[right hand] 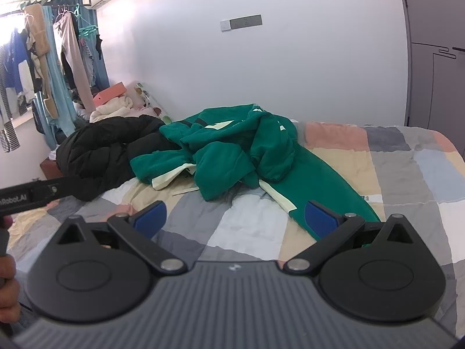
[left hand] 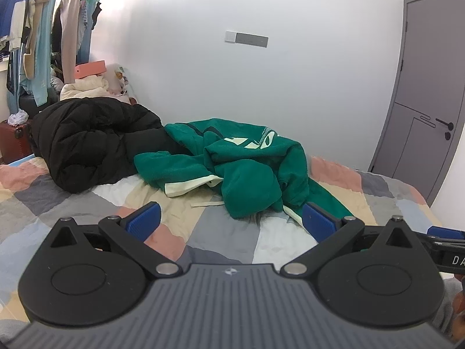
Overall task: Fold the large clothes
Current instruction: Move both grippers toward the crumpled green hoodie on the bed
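A green hoodie (left hand: pixel 247 171) lay crumpled mid-bed on a patchwork quilt (left hand: pixel 87 203), touching a black puffer coat (left hand: pixel 93 142) on its left. It looked soft, thick and floppy; the cream-trimmed hem or a sleeve end seemed the best hold. The left gripper (left hand: pixel 231 221) and right gripper (right hand: pixel 234 218) hovered nearby, jaws wide apart and empty.

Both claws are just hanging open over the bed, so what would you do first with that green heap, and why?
Probably bring the right gripper forward to the green garment and pinch its near trailing edge to spread it flat. It lies crumpled against the black jacket, and both grippers, the left gripper too, are open and empty.
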`<state>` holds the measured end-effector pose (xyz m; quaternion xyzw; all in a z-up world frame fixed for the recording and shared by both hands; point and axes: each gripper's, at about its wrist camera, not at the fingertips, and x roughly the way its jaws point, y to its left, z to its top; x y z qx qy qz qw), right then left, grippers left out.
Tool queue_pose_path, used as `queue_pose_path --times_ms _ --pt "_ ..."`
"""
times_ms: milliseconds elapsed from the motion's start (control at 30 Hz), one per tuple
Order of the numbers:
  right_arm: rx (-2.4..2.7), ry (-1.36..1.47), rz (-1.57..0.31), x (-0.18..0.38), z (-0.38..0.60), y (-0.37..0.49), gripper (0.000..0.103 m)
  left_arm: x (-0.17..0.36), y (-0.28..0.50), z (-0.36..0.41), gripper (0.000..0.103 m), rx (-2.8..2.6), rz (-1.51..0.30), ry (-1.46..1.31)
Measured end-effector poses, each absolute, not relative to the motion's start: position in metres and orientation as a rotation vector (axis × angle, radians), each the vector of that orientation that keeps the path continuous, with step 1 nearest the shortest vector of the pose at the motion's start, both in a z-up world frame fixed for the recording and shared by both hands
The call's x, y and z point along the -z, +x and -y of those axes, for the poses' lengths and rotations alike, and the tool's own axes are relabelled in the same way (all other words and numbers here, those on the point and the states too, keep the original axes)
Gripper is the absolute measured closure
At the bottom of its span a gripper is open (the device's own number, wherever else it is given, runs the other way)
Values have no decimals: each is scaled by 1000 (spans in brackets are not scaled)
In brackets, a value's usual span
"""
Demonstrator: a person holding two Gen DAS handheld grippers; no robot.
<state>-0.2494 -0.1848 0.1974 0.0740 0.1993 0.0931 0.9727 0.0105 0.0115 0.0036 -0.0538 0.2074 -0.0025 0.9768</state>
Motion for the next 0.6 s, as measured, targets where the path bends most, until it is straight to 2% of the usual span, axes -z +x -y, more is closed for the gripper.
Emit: queue_pose_path --times_ms 267,600 --pt "-194 125 -431 -192 180 -240 0 7 25 -16 0 30 -460 -85" --pt "-183 179 -449 -190 168 -185 0 14 93 -35 0 38 -466 -110"
